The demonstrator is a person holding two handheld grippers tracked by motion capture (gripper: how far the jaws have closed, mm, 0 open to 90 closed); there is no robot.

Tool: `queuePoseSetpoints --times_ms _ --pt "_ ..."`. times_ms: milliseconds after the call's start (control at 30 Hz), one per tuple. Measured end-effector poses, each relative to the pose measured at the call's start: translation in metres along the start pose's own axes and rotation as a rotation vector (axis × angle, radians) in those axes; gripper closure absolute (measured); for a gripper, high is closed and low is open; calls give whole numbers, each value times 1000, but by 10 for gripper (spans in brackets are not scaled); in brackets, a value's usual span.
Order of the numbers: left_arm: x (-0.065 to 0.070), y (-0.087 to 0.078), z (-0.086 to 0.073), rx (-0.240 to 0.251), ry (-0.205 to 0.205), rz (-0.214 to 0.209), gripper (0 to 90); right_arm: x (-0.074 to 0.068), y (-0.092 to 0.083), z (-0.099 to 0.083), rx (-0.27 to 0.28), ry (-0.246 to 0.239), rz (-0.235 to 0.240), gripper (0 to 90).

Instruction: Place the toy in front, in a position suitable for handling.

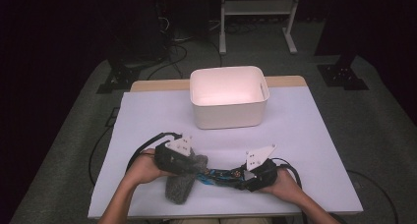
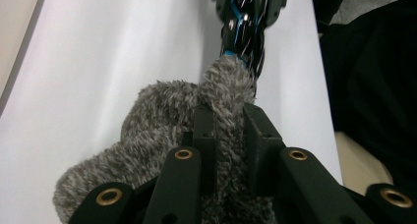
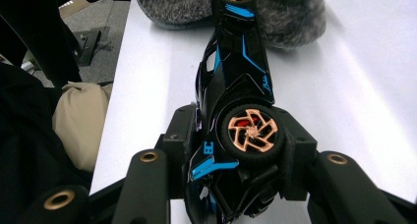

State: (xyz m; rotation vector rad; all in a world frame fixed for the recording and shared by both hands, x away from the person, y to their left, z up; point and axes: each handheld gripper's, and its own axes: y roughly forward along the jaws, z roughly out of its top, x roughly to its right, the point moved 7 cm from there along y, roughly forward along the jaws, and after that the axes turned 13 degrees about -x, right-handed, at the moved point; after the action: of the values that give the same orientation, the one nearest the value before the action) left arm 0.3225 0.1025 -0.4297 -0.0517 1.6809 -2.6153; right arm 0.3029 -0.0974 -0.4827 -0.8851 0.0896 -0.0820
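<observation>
A black toy car (image 3: 231,81) with blue trim and copper wheels lies on its side, held at one end by my right gripper (image 3: 238,143), whose jaws are shut on it. The car (image 1: 223,175) reaches toward a fuzzy grey pouch (image 1: 181,181) near the table's front edge. My left gripper (image 2: 230,130) is shut on a fold of that grey pouch (image 2: 162,116), with the car's far end (image 2: 244,27) poking into or against the pouch's opening. In the high view my left gripper (image 1: 174,157) and right gripper (image 1: 255,172) face each other.
A white plastic bin (image 1: 229,96) stands open at the back middle of the white table cover (image 1: 305,135). Cables trail from both grippers. The person's lap lies just past the table's near edge.
</observation>
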Motion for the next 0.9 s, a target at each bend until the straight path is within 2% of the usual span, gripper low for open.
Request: queuePoseSetpoints --times_ms 67,133,367,667,700,867,900 --pt "-1 1 -8 -17 -16 -2 778 1 0 0 0 -1 3 568" --pt "0 1 -9 -15 -17 -4 778 1 0 0 0 1 4 568" --pt "2 0 3 25 4 -27 778 1 0 0 1 4 6 568" --pt "7 10 37 31 76 -58 778 1 0 0 1 1 6 568" --pt "9 15 46 26 94 -71 778 1 0 0 1 0 6 568" --pt "12 27 68 11 139 -91 779 1 0 1 -1 -2 4 568" --pt "14 34 80 -4 169 -102 778 1 1 1 0 -2 2 568"
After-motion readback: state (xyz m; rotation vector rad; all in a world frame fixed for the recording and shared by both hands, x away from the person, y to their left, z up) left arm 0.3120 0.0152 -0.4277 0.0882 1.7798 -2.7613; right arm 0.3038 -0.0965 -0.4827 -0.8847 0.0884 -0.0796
